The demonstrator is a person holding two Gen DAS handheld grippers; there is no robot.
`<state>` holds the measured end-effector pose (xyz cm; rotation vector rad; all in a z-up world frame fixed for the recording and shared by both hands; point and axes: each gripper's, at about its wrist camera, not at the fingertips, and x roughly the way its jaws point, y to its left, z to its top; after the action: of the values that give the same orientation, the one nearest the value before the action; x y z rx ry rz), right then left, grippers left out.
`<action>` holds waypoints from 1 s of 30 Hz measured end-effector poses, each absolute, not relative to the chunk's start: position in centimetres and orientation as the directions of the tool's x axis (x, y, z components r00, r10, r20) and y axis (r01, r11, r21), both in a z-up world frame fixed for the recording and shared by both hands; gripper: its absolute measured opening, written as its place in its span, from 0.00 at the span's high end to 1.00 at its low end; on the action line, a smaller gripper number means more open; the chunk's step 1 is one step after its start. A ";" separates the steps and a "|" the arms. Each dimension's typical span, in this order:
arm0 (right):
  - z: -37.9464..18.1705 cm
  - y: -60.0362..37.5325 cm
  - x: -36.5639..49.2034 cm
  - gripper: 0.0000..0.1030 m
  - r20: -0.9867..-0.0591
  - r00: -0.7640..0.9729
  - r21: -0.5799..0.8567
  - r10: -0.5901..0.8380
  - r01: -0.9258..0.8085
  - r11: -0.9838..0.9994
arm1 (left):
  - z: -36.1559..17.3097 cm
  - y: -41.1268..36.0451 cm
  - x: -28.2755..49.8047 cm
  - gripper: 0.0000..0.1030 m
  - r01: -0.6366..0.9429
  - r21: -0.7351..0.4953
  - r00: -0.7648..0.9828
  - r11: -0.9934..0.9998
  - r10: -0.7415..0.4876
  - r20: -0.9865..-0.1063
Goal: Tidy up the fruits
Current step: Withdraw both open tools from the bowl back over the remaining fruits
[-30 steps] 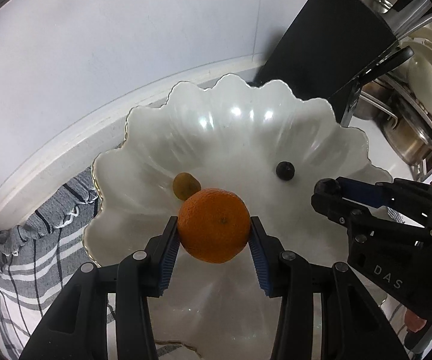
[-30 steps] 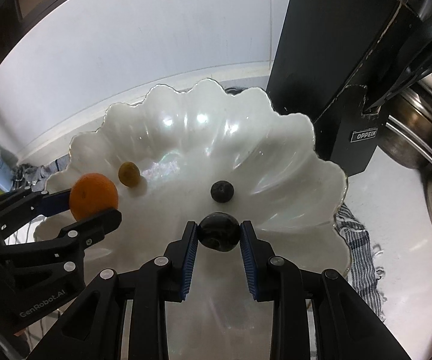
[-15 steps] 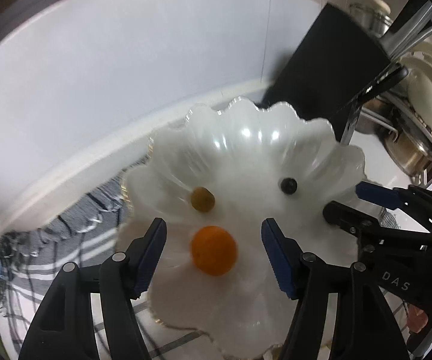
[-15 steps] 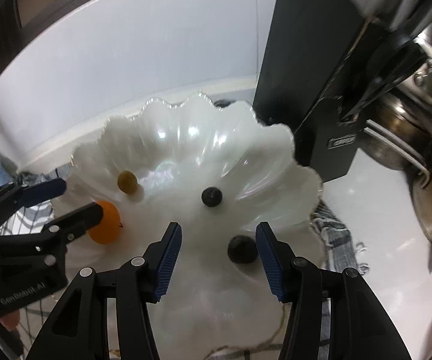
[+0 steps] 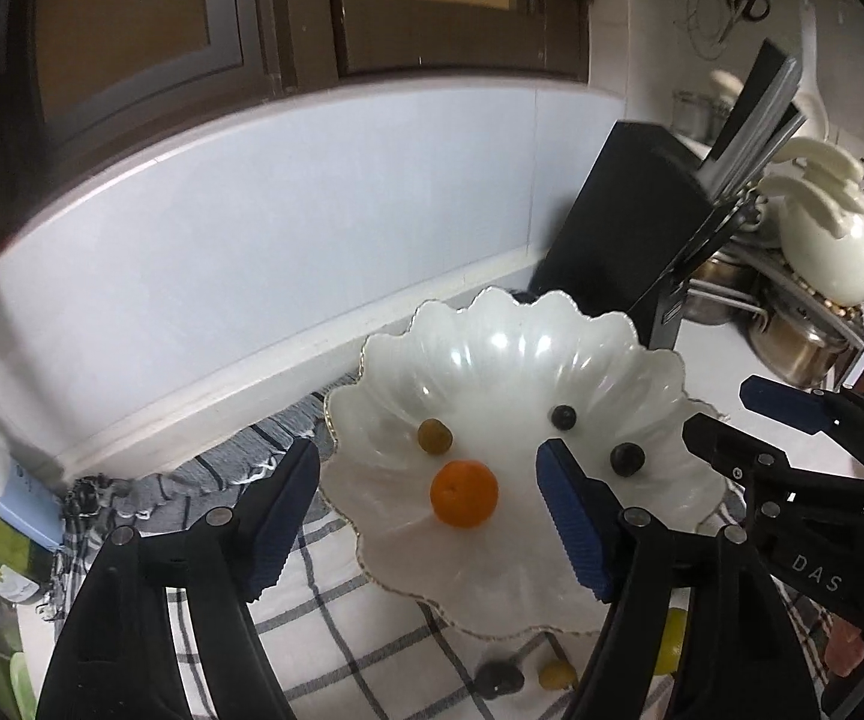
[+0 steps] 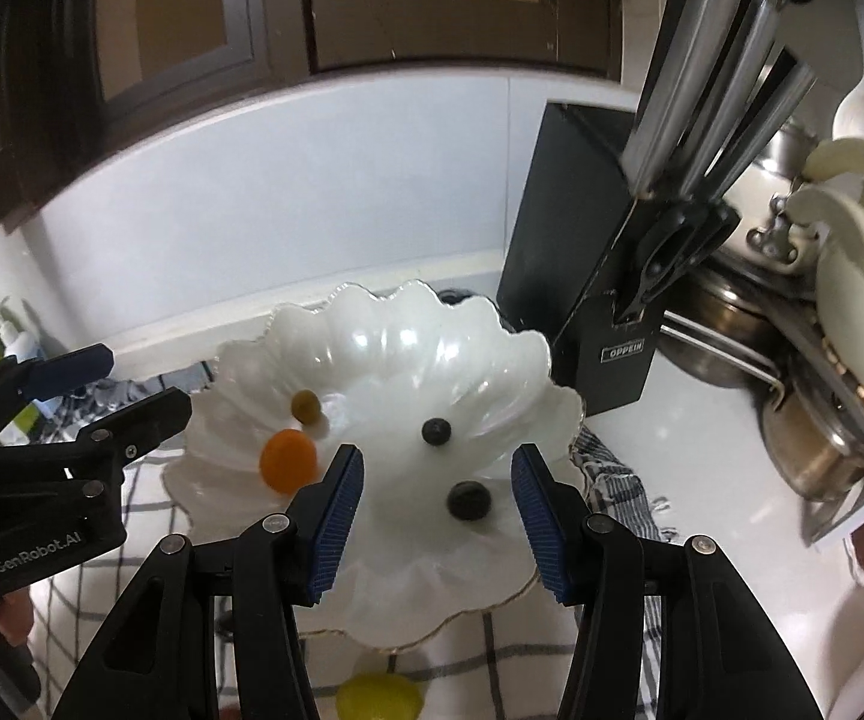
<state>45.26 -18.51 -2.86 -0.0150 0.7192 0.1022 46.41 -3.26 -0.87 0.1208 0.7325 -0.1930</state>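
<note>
Your left gripper [image 5: 429, 516] and right gripper [image 6: 435, 507], jaws just opened and empty, hung above the bowl [image 5: 492, 330]; the loose fruits [image 5: 555, 673] lay below, nearer you.

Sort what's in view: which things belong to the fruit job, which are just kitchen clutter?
Job:
- scalloped white bowl
- orange, olive-green fruit and two dark fruits in it
- loose fruits on the checked cloth

Clutter:
- knife block
- steel pots
- bottles
</note>
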 end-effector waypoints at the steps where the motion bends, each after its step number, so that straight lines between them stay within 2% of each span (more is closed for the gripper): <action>1: -2.6 -18.5 44.9 0.49 -0.651 0.754 0.023 0.090 -0.099 0.995 | -0.6 -3.2 46.1 0.26 0.217 0.038 0.731 0.976 -0.136 -0.669; 13: -0.2 -18.5 40.0 0.49 -0.578 0.811 0.016 0.095 -0.105 0.994 | 1.9 -2.4 41.2 0.19 0.223 0.035 0.783 0.974 -0.157 -0.602; 30: 1.8 -18.0 33.2 0.49 -0.488 0.866 0.042 0.106 -0.097 0.994 | 4.4 -1.3 34.1 0.19 0.207 0.061 0.846 0.976 -0.147 -0.512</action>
<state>33.19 -18.03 1.78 0.0164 0.5120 0.1064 34.15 -1.26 4.41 0.1157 0.5303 -0.1874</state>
